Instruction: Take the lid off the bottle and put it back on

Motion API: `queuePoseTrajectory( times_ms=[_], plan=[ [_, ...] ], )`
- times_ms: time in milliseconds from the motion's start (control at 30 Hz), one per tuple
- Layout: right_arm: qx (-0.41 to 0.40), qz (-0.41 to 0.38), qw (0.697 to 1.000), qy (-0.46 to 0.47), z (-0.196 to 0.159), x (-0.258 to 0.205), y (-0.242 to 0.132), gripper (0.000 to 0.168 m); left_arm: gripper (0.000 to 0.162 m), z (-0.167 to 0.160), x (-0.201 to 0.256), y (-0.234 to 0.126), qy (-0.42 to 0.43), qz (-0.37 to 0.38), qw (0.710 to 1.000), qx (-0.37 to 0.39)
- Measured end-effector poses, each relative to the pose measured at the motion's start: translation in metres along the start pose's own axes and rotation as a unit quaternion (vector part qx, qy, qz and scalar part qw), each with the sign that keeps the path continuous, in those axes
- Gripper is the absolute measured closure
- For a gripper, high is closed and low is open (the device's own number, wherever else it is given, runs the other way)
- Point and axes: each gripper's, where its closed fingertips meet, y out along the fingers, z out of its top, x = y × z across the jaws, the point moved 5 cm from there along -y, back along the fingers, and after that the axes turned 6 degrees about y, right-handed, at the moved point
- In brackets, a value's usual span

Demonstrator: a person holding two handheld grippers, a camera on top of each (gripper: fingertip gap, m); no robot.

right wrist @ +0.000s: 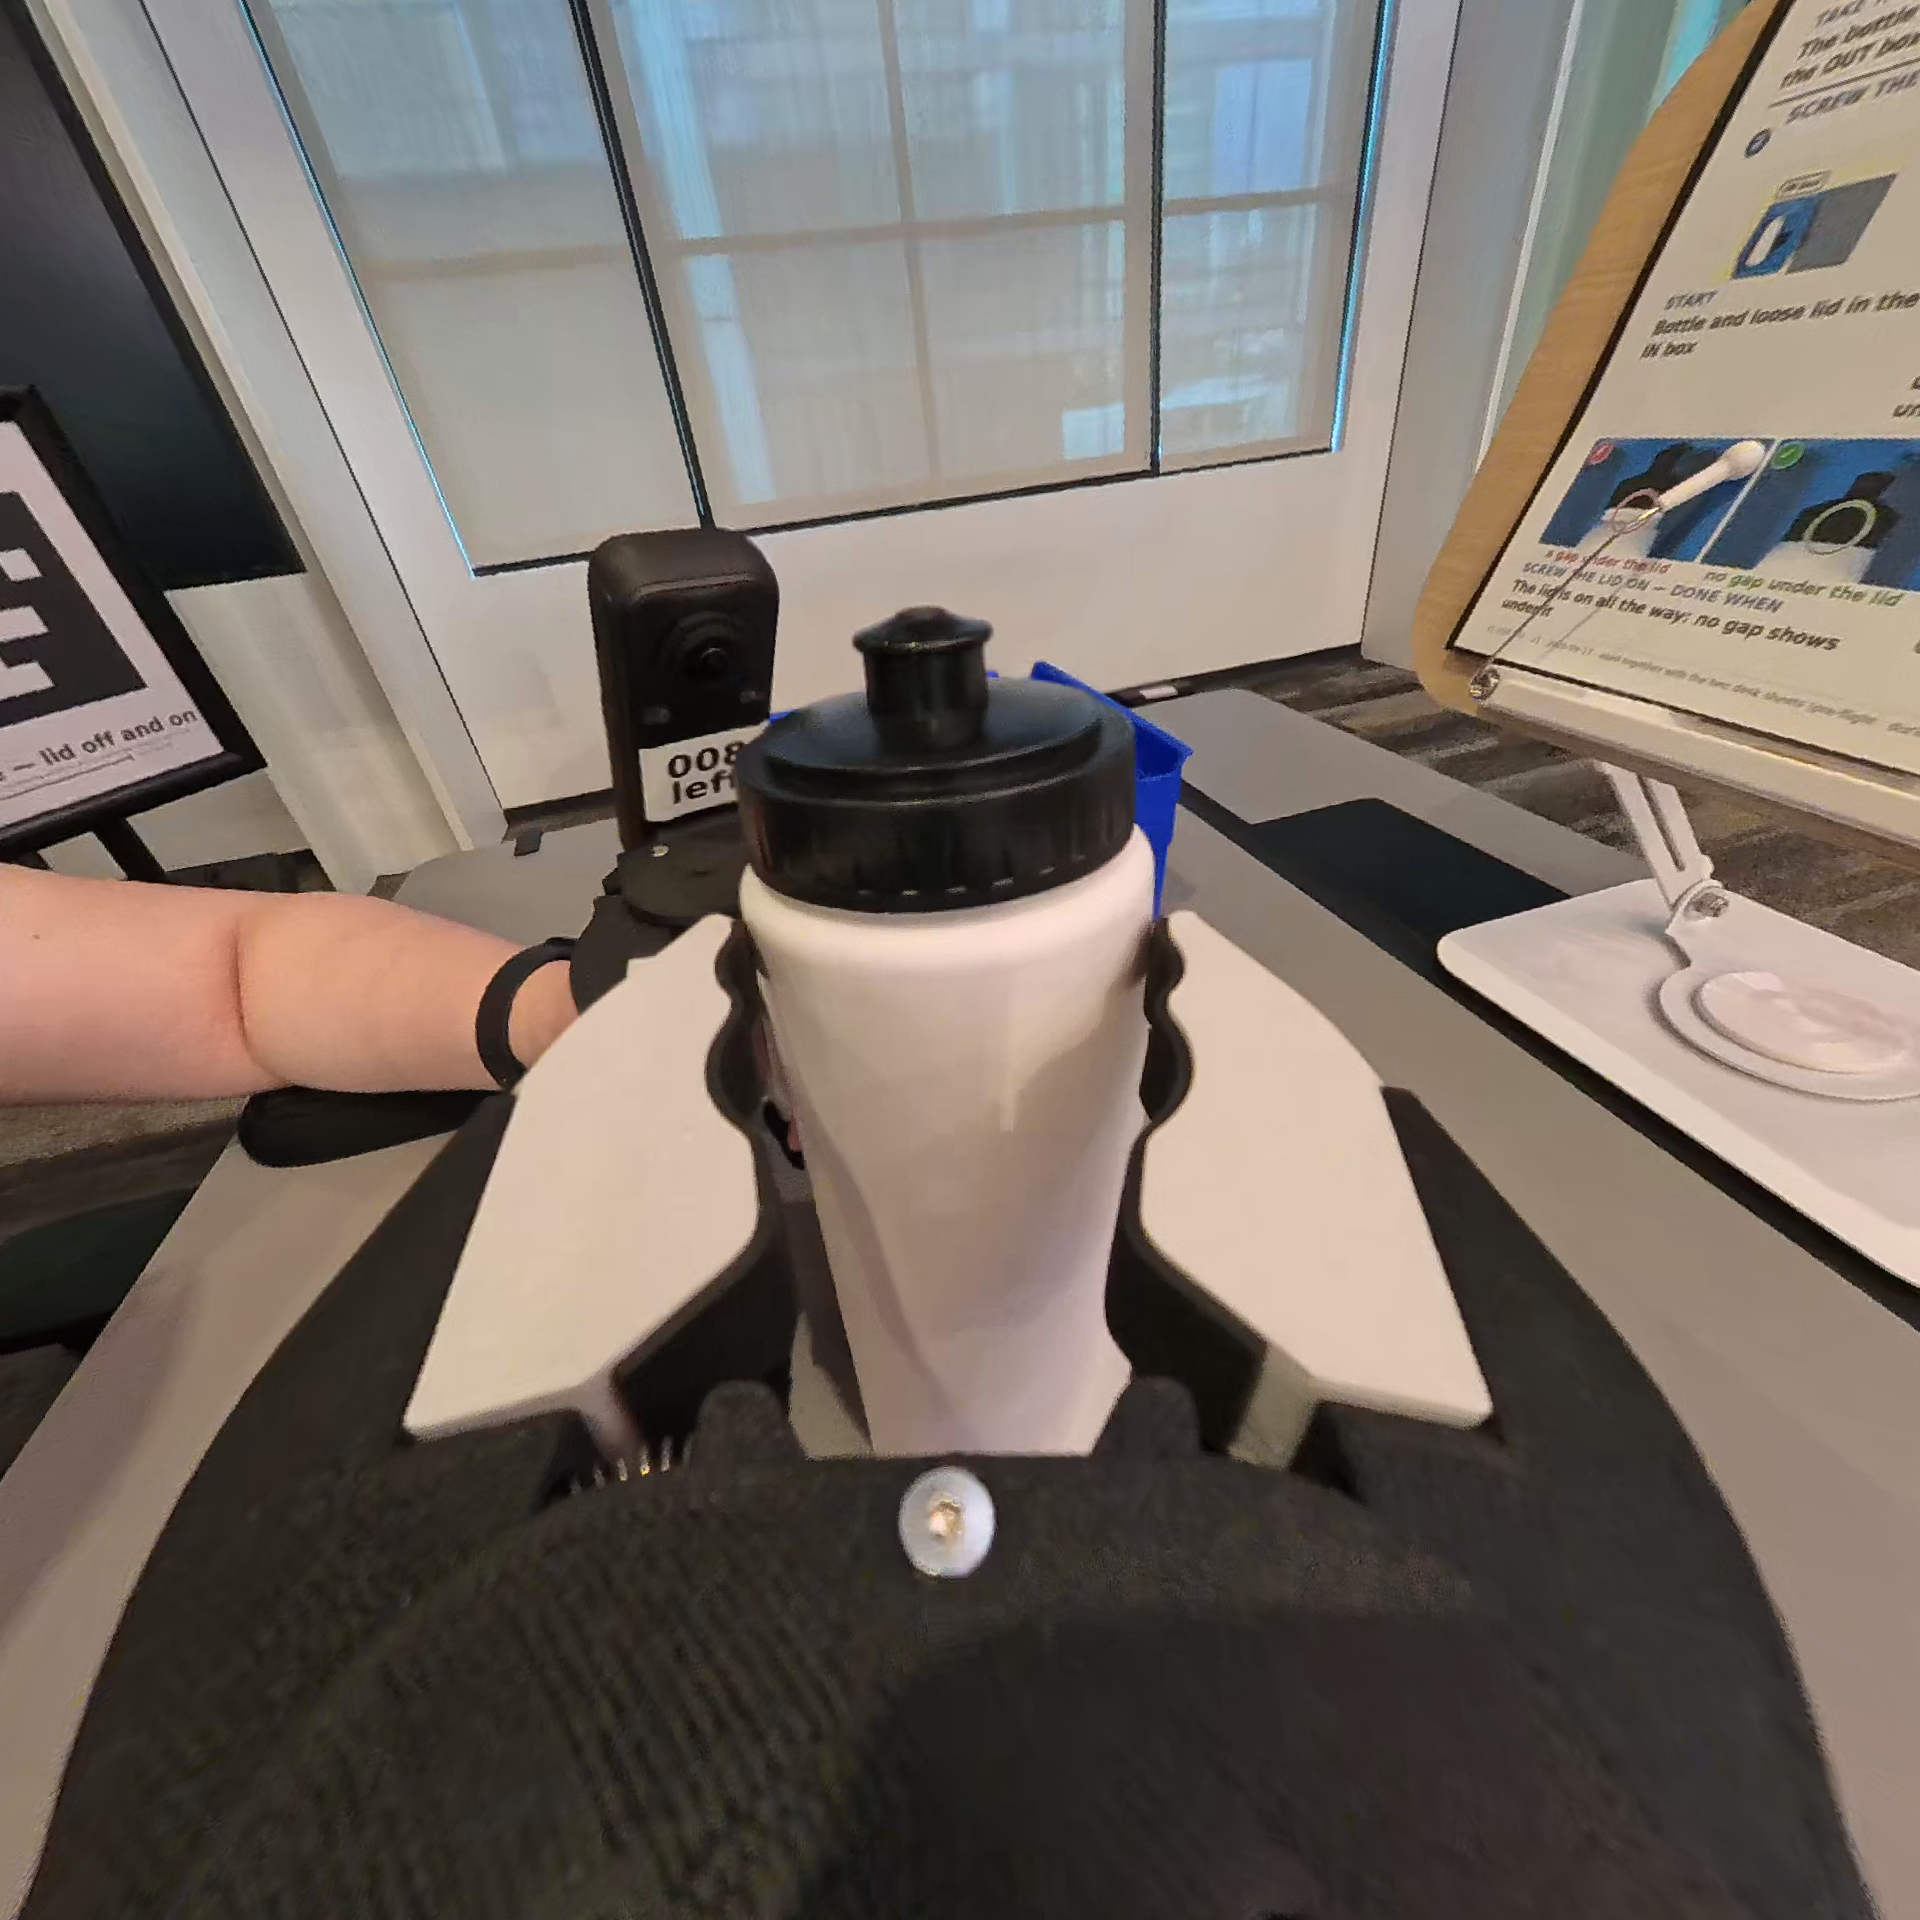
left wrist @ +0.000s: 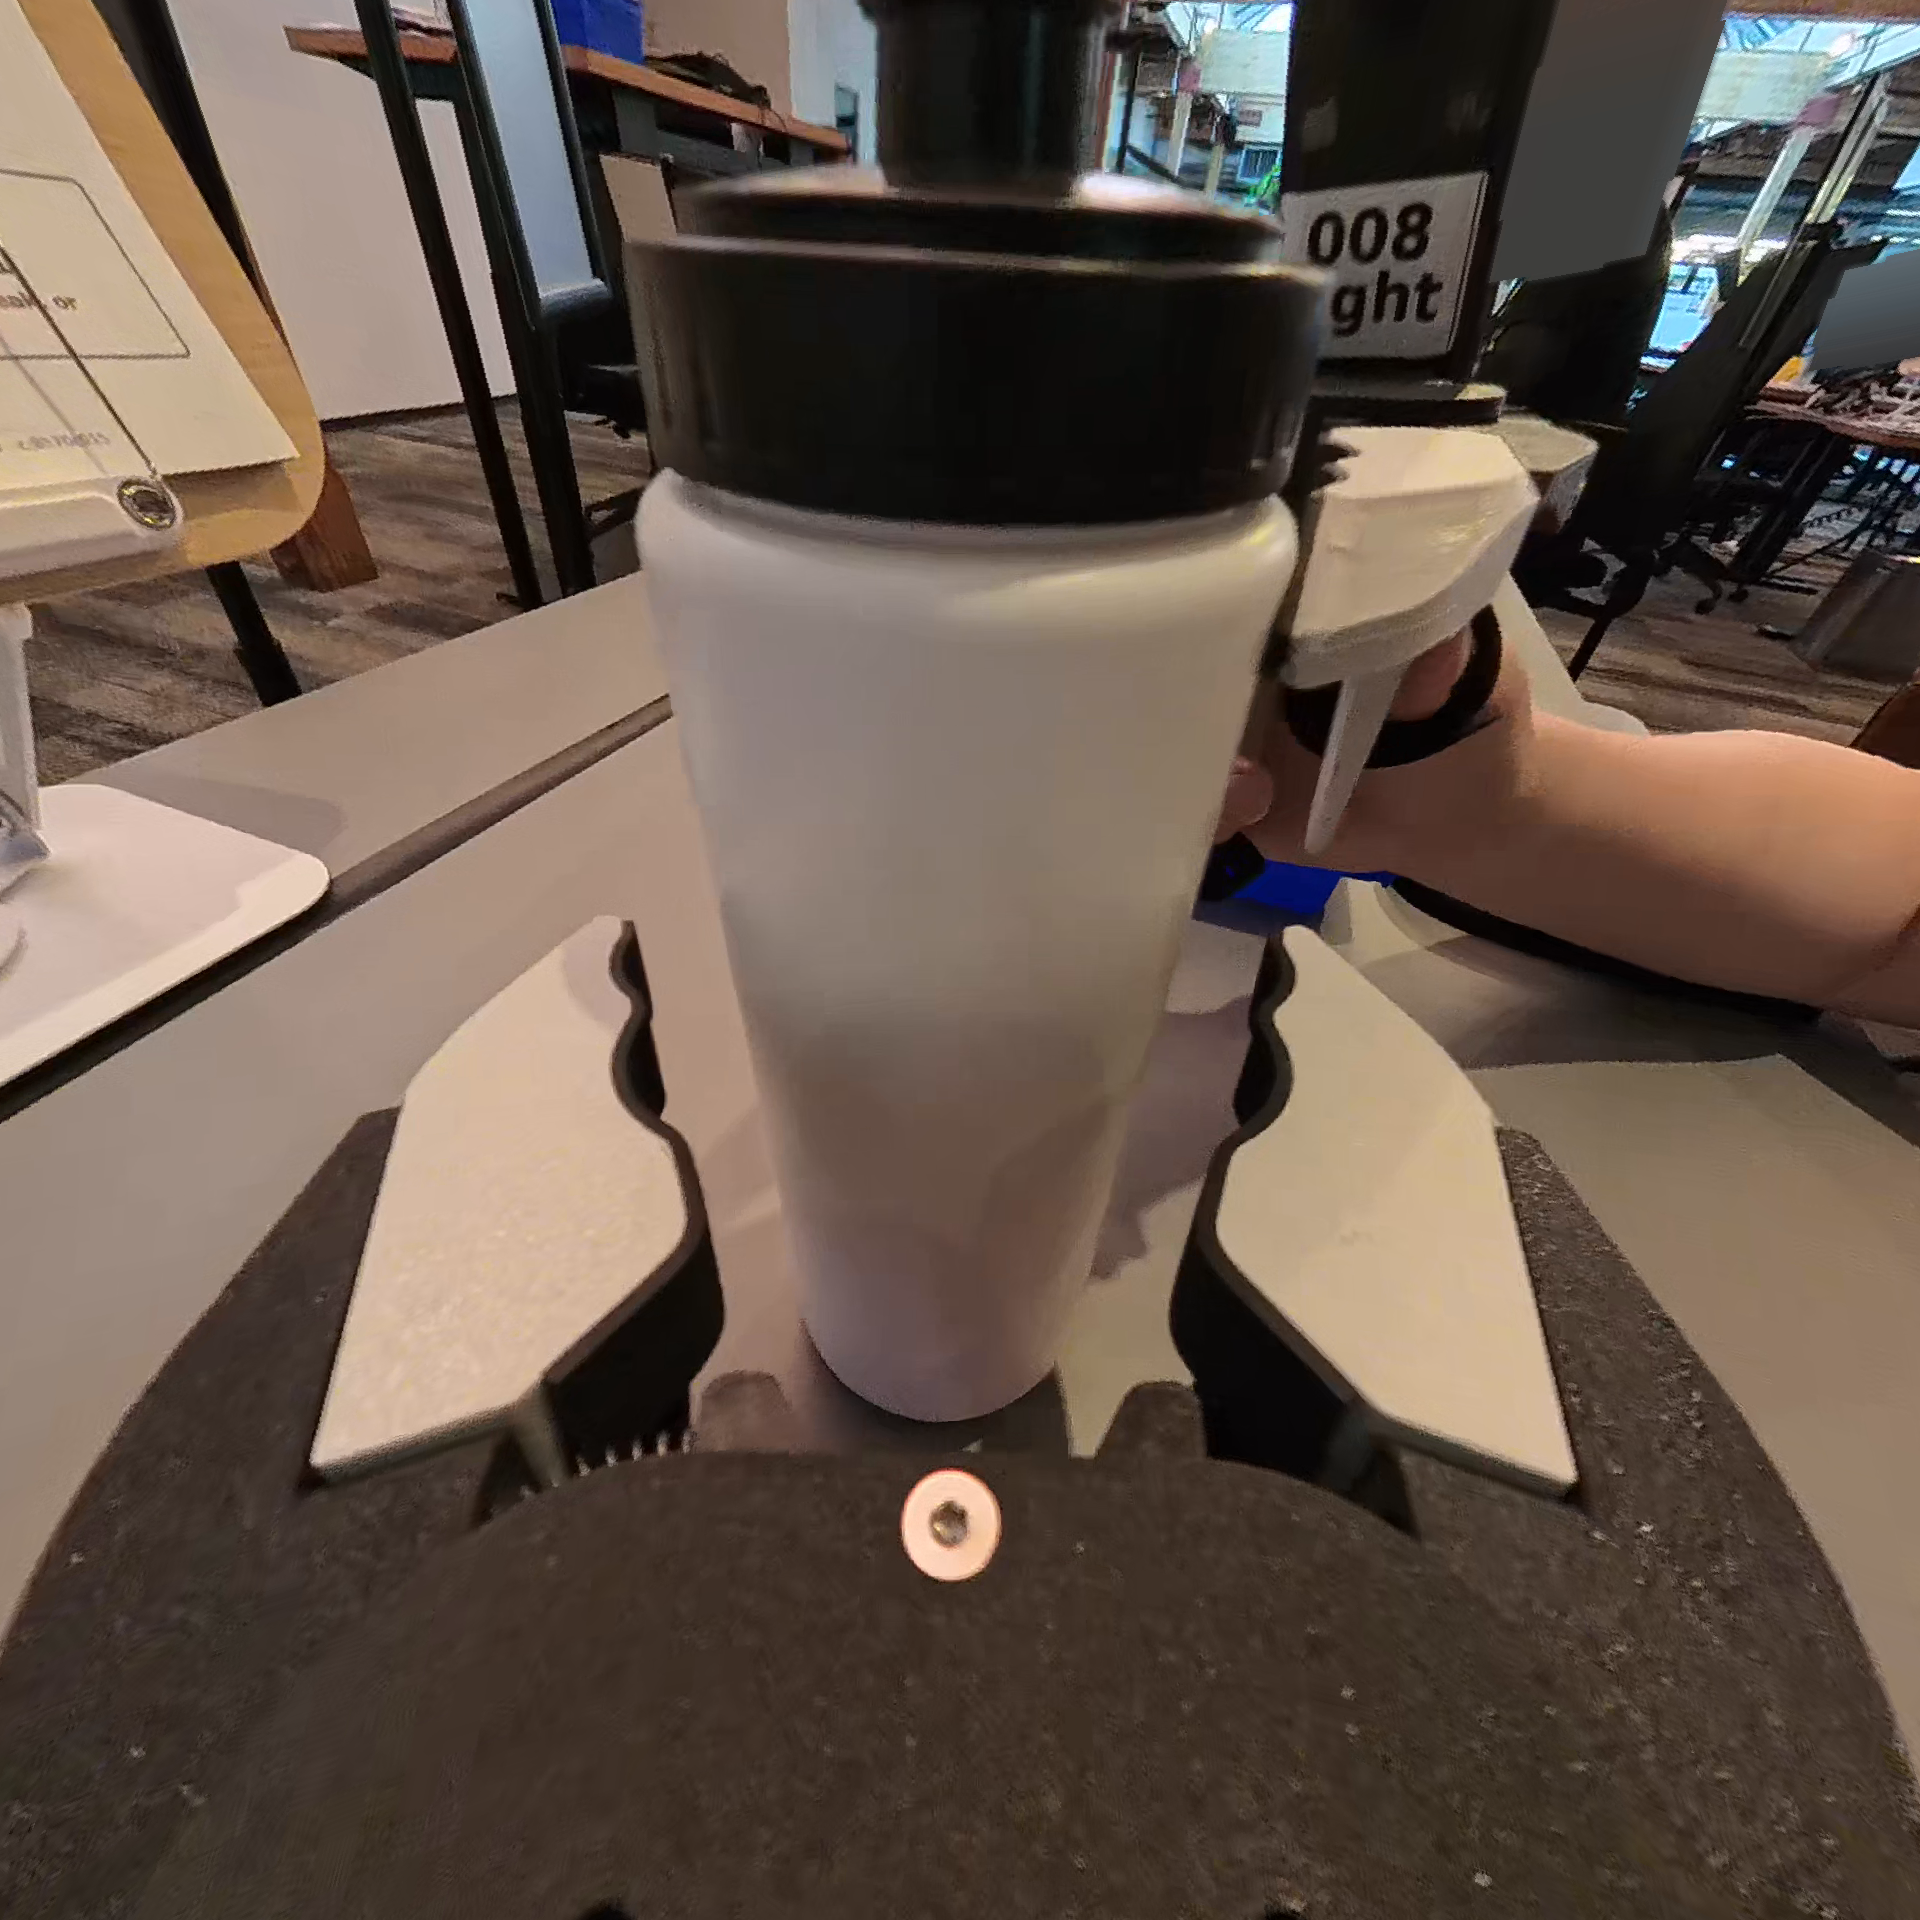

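The wide, smooth grey desk carries everything here, with a white tablet stand holding an instruction sheet off to one side and a blue plastic bin just behind the action. Upright in the middle stands the tall white plastic bottle, matte and slightly waisted, its base on the desk. The right hand-held gripper reaches around it, broad white fingers with wavy black pads touching the body just below the shoulder, apparently pinching it to keep it steady. From the other side the left hand-held gripper flanks the bottle's lower part, spread, with desk visible either side. The ribbed black screw lid with its pull spout sits on the neck, no gap showing; I judge either unscrewing has not begun or it is back on.
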Motion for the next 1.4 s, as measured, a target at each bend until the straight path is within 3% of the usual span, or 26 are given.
queuePoseTrajectory(
  times_ms=[333, 767, 1400],
  plan=[
    [0.029, 0.017, 0.999, -0.001, 0.004, -0.002, -0.004, 0.092, 0.062, -0.006, -0.003, 0.0, 0.009, -0.002, 1.0, 0.0],
    [0.004, -0.033, 0.997, -0.07, 0.031, -0.011, -0.014, 0.089, 0.056, 0.004, 0.003, 0.004, 0.013, -0.021, 0.999, 0.032],
    [-0.009, -0.044, 0.996, -0.081, 0.03, -0.011, -0.013, 0.089, 0.077, -0.011, 0.007, 0.005, -0.009, -0.056, 0.998, 0.007]
  ],
)
